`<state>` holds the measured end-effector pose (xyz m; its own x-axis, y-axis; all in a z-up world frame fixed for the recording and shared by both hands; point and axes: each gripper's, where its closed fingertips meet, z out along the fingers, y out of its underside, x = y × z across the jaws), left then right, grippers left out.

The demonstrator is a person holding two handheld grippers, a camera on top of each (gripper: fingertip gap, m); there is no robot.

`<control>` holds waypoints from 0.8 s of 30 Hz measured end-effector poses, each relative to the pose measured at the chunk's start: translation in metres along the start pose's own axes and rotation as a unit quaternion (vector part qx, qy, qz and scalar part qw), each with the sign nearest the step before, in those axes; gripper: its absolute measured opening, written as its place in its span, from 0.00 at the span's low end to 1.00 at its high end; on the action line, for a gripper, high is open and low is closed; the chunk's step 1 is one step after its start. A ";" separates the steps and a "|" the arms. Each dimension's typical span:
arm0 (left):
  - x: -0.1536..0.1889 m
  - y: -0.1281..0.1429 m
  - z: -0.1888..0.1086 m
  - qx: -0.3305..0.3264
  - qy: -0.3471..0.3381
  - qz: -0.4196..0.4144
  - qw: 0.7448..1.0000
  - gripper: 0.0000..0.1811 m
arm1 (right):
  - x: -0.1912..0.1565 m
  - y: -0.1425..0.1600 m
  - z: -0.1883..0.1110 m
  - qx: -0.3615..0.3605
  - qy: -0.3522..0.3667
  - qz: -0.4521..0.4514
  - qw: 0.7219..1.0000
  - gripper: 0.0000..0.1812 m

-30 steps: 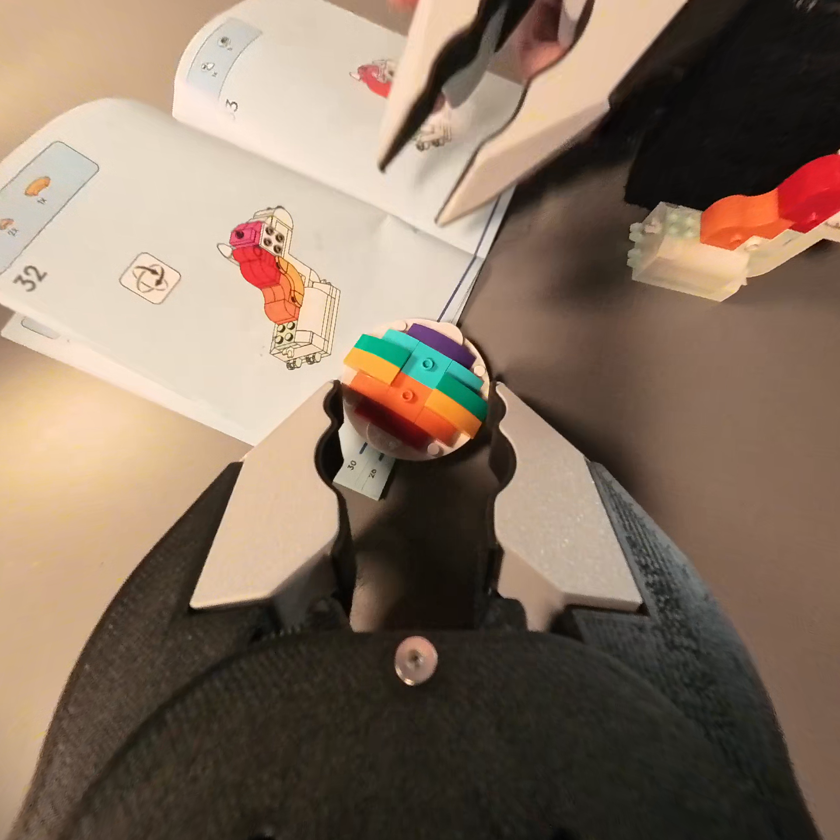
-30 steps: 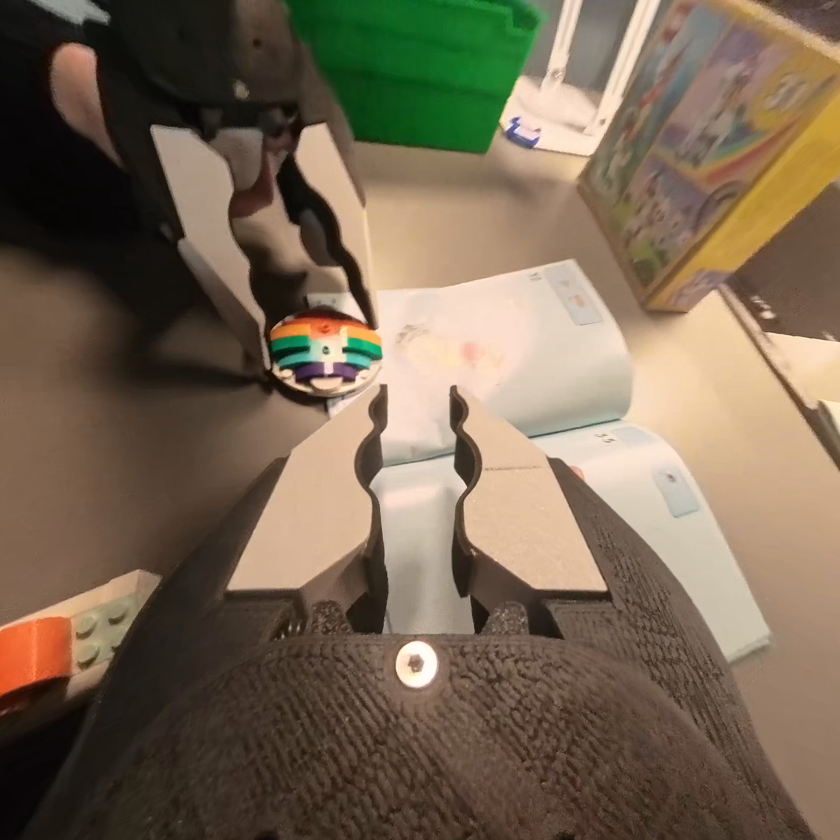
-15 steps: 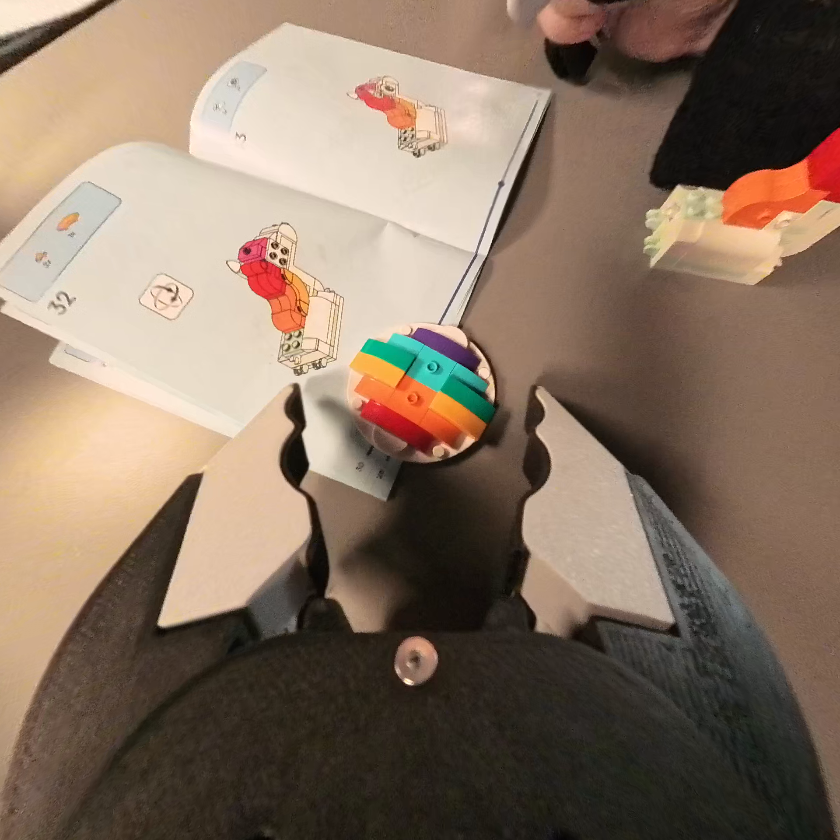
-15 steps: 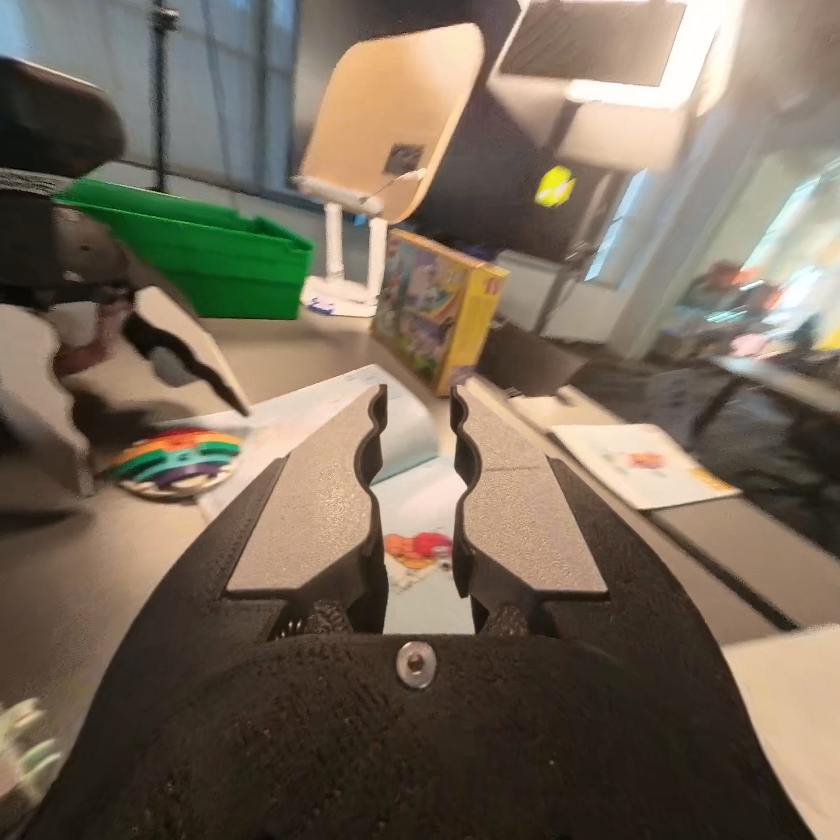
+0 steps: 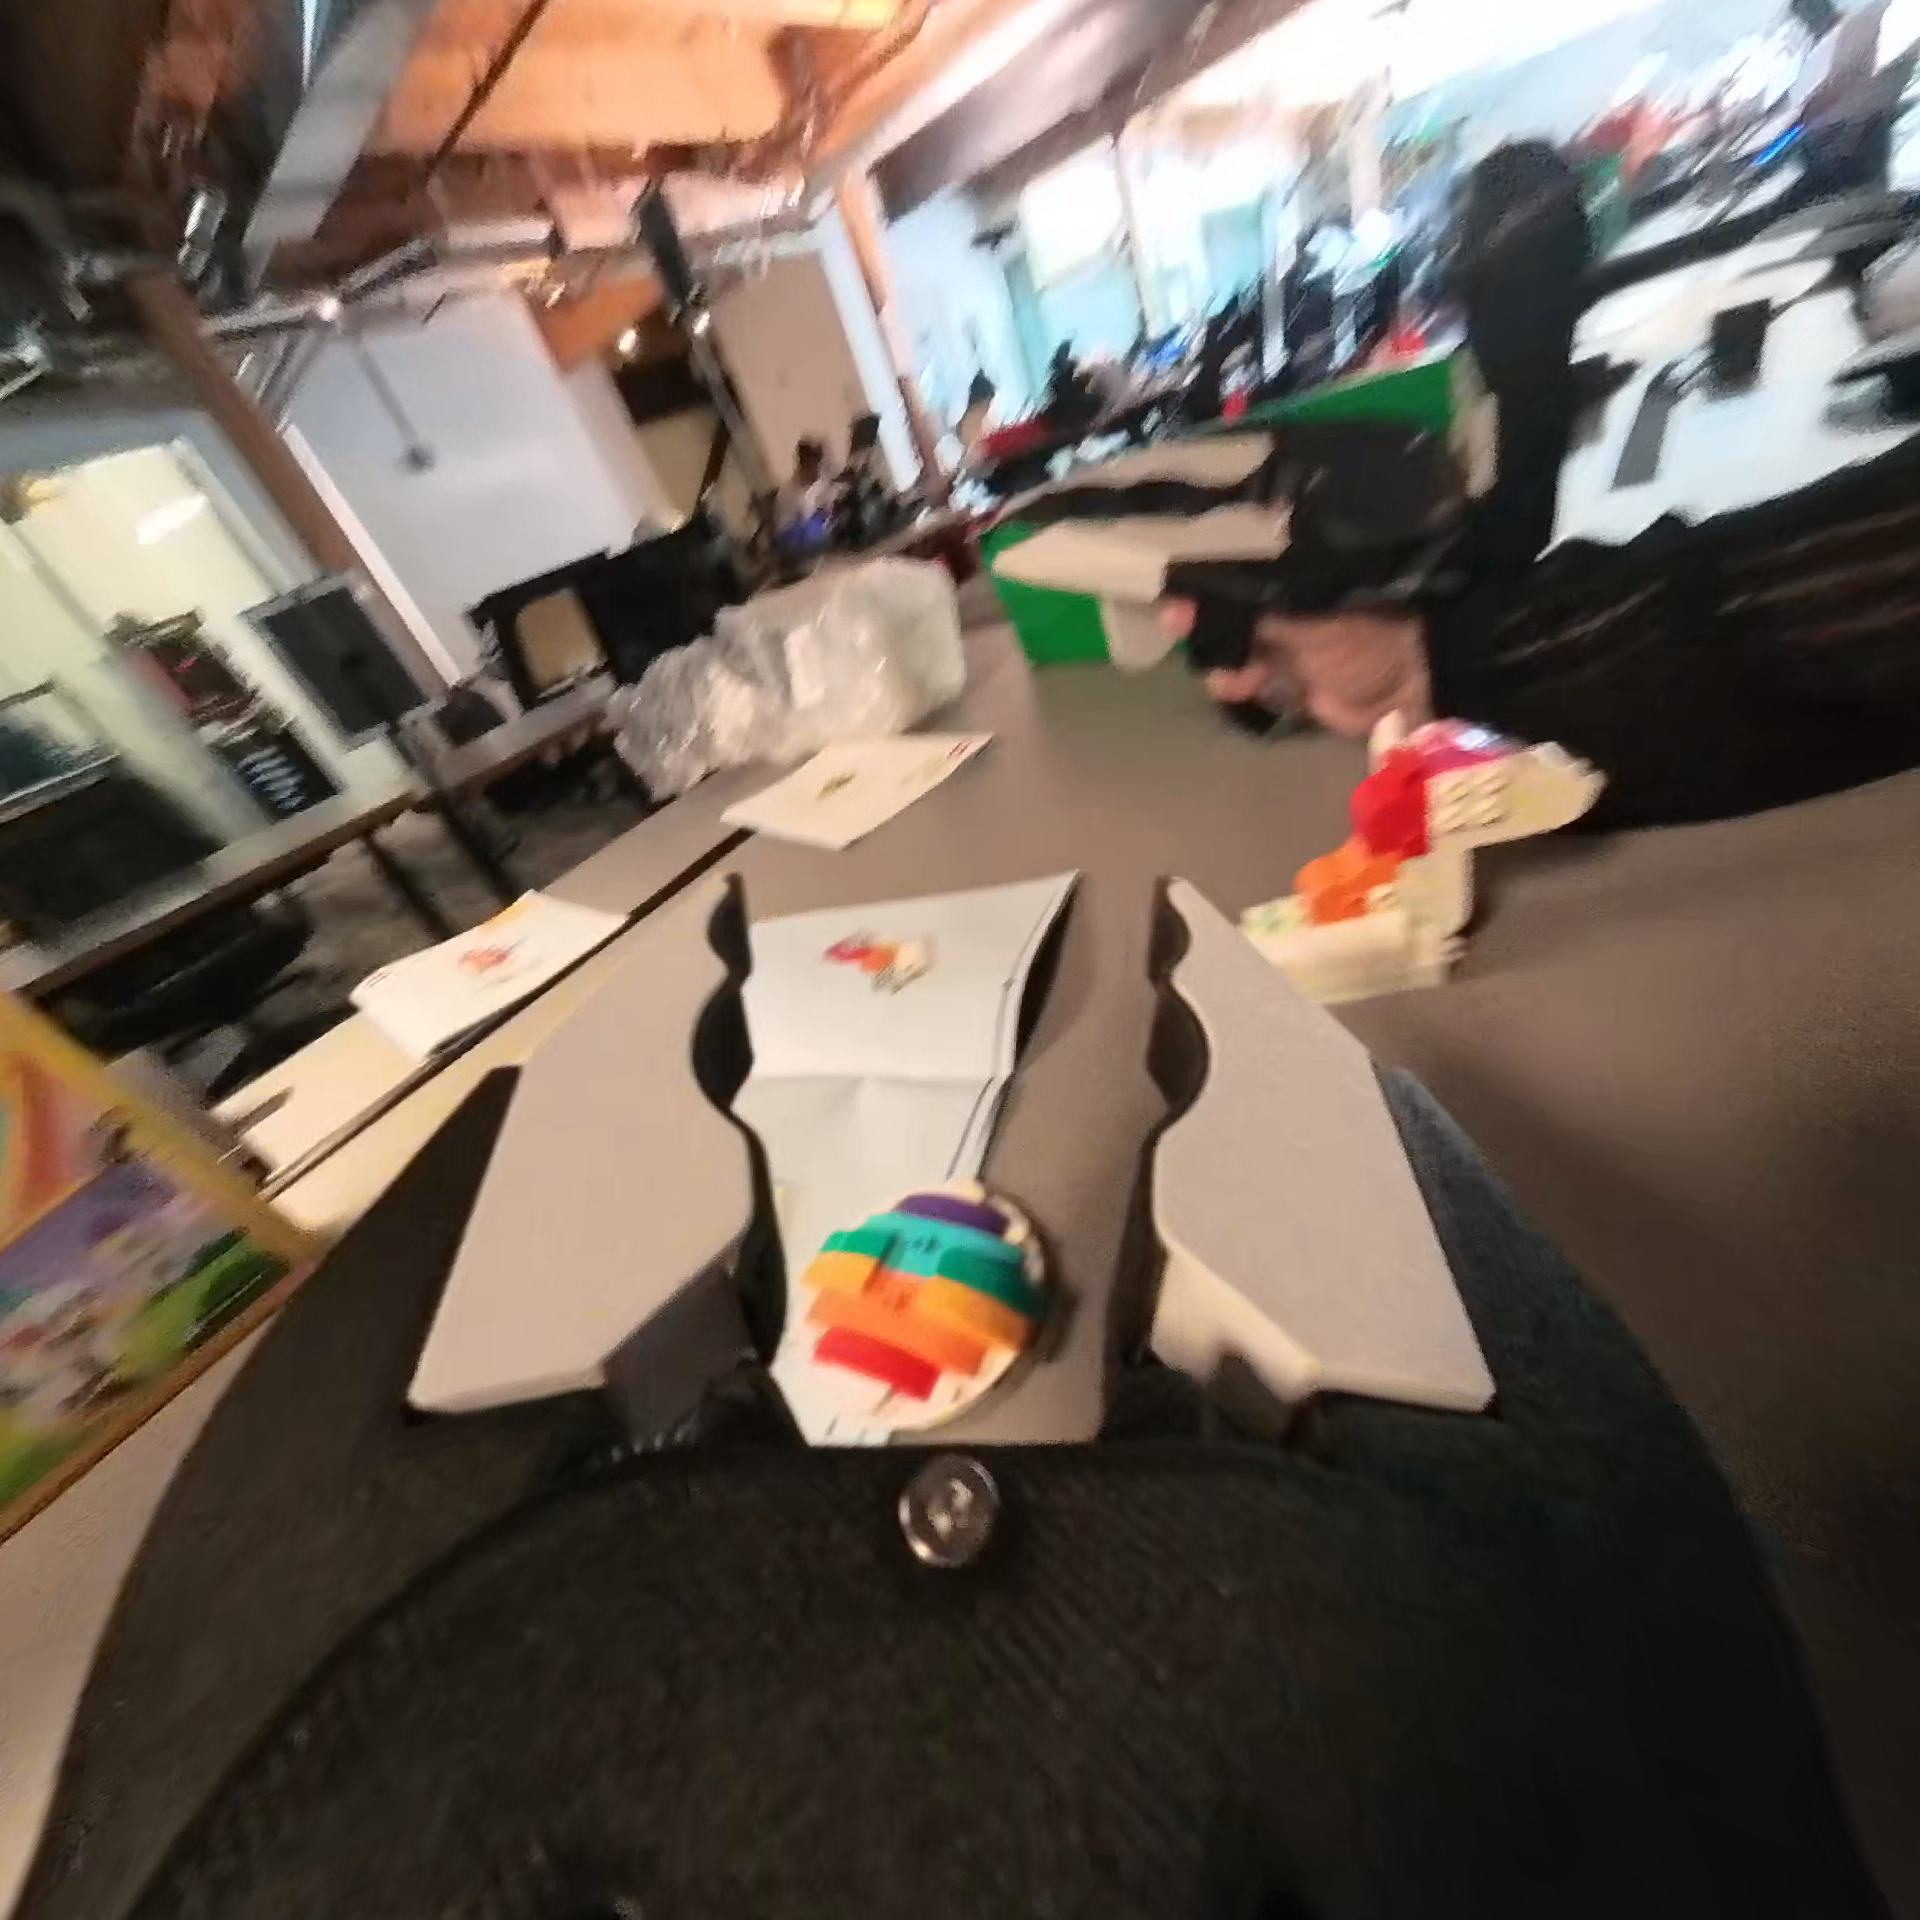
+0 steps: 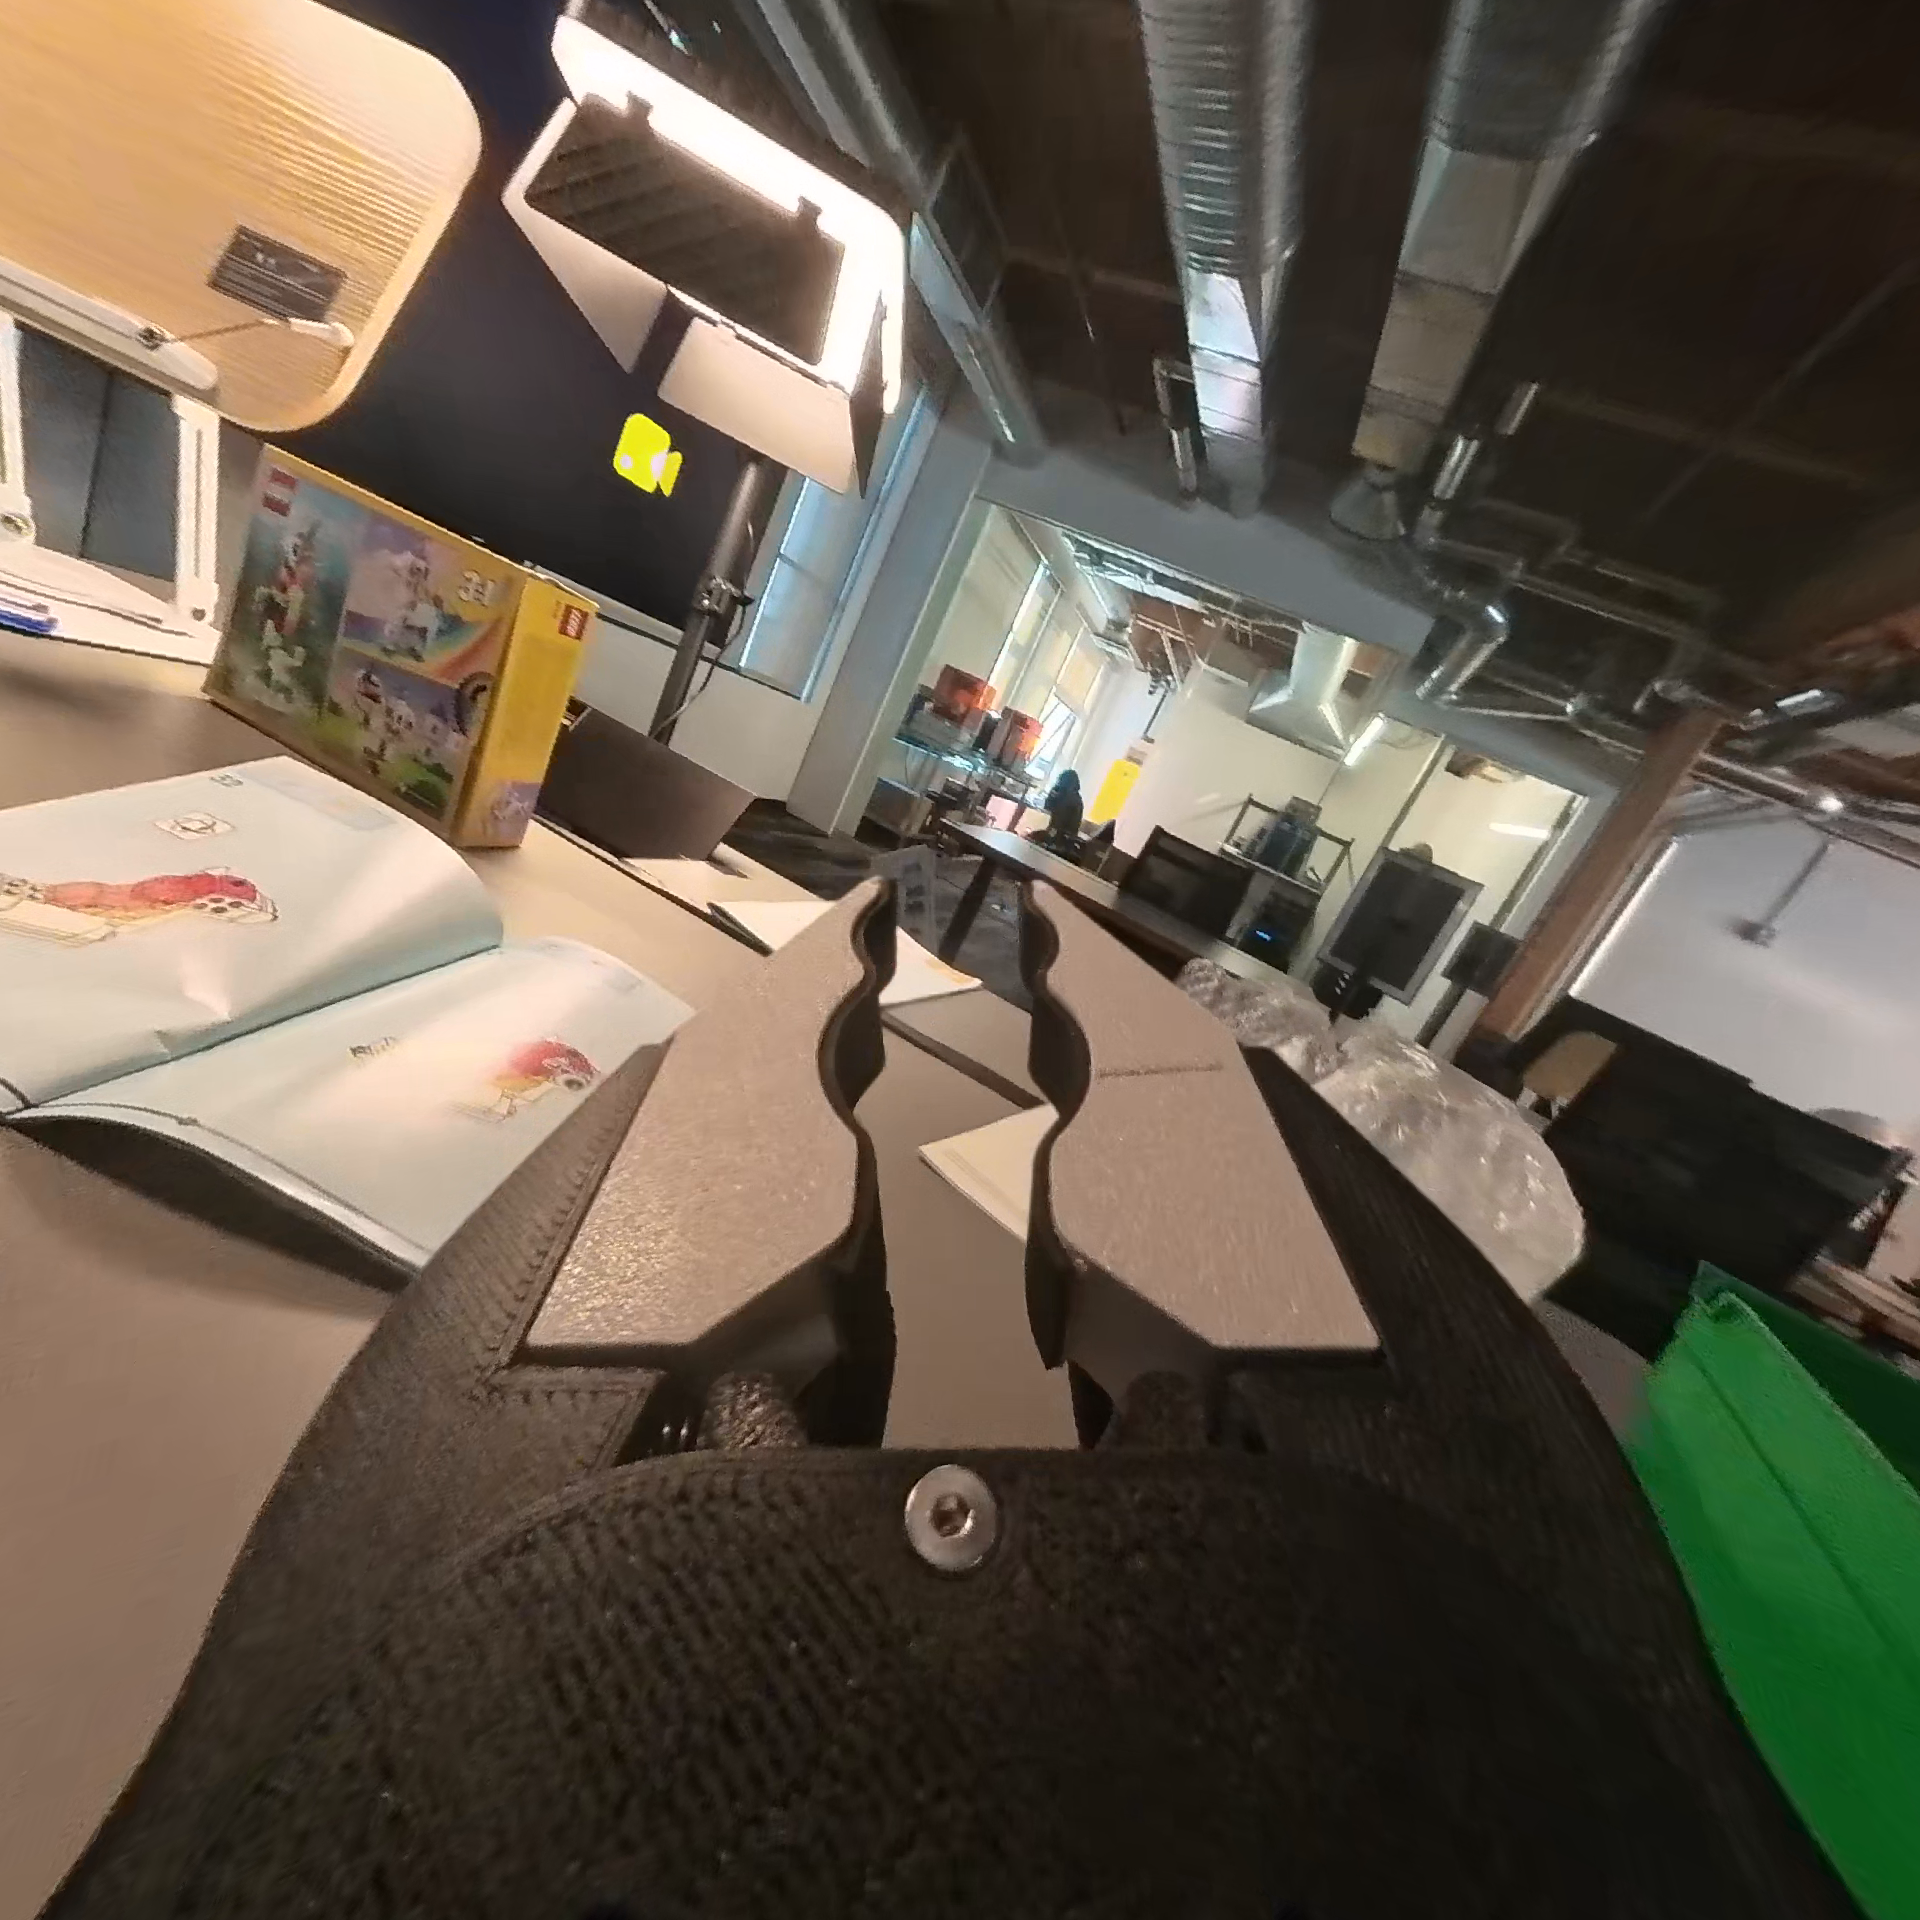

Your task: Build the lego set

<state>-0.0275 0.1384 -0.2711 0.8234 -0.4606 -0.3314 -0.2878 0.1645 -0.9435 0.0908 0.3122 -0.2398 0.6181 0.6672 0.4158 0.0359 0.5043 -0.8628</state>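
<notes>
A round white plate topped with rainbow-coloured bricks lies on the grey table, low between the bases of my left gripper's fingers and apart from both. My left gripper is open wide and empty. The open instruction booklet lies past the disc. A white build with orange and red curved bricks stands to the right. My right gripper is empty with a narrow gap between its jaws, pointing across the room. It also shows far off in the left wrist view, held by a hand.
A yellow set box stands beyond the booklet. A green bin is at the right gripper's right. Clear plastic bags and loose leaflets lie farther back. The table's edge runs at the left. Tip to tip, the grippers are about 20 cm apart.
My left gripper let go of the rainbow disc, opened wide and tilted up towards level. My right gripper swung away from the disc and the booklet and now points across the room.
</notes>
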 end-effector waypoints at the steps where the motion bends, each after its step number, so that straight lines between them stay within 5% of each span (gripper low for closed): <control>1: 0.005 -0.006 -0.002 0.018 0.015 -0.005 1.000 0.37 | 0.001 0.003 0.000 -0.007 0.003 0.002 1.000 0.11; 5: 0.007 -0.014 -0.006 0.045 0.023 0.045 0.998 0.26 | 0.005 0.017 0.006 -0.042 0.017 0.003 0.999 0.10; 15: 0.060 -0.003 -0.015 0.024 0.117 0.164 0.979 0.24 | 0.001 0.029 0.015 -0.064 0.010 -0.026 0.998 0.07; 24: 0.075 0.007 -0.018 0.005 0.168 0.161 0.973 0.13 | 0.006 0.029 0.014 -0.060 0.017 -0.010 0.998 0.06</control>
<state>0.0233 0.0899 -0.3024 0.4850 -0.6423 -0.5935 -0.4975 0.3555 -0.7913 0.0847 0.3386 -0.2578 0.6421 0.6375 0.4258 0.1413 0.4475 -0.8830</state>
